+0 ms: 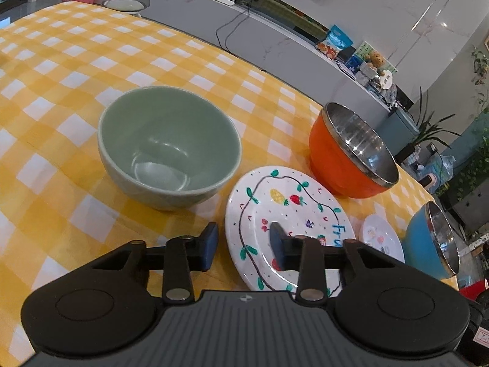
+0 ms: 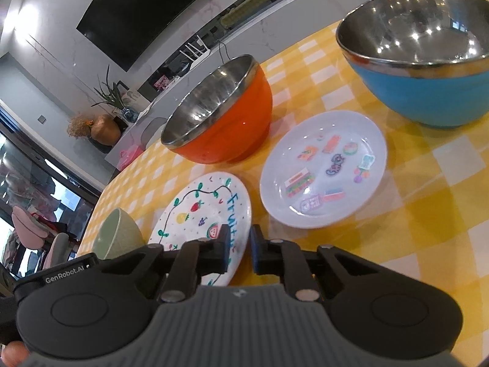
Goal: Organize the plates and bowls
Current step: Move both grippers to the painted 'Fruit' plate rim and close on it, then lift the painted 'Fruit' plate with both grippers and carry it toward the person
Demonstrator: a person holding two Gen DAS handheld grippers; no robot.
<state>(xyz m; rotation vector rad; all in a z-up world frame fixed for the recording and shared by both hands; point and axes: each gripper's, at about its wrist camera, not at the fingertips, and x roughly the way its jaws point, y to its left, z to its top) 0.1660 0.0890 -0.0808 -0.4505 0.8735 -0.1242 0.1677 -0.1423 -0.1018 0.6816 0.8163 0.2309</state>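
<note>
A green ceramic bowl stands on the yellow checked table. Right of it lie a fruit-painted plate, an orange steel-lined bowl, a small sticker plate and a blue steel-lined bowl. My left gripper is open and empty, hovering over the fruit plate's near left edge. In the right wrist view I see the fruit plate, sticker plate, orange bowl, blue bowl and green bowl. My right gripper is empty, jaws narrowly apart, at the fruit plate's right edge.
The table's far edge runs past the bowls. Beyond it stands a long white cabinet with snack bags and a router. A TV hangs on the wall. Bare tablecloth lies to the right of the sticker plate.
</note>
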